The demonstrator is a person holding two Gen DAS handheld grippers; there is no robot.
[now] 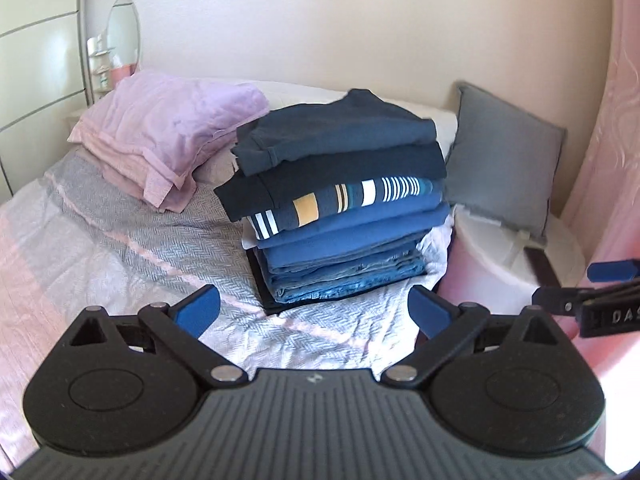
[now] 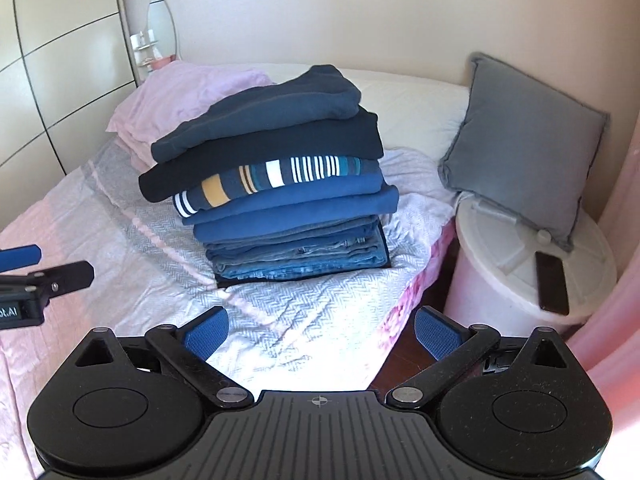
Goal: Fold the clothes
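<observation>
I see a plain cream wall [image 2: 360, 12] behind a bed covered in a grey-and-pink herringbone bedspread [image 2: 168, 248]. A cream panelled wardrobe [image 2: 60, 72] stands at the left, with an oval mirror [image 2: 162, 26] beside it. A grey square cushion [image 2: 528, 144] leans on a round white lidded bin [image 2: 516, 280], near a pink curtain [image 1: 608, 120]. Dark wooden floor [image 2: 404, 372] shows by the bed. Soft daylight fills the room.

A stack of folded clothes [image 1: 340, 200] sits on the bed's herringbone blanket [image 1: 132, 240], near its right edge. Dark navy tops lie uppermost, a striped shirt [image 2: 276, 178] beneath them, then plain blue garments, with denim jeans [image 2: 300, 260] lowest.
</observation>
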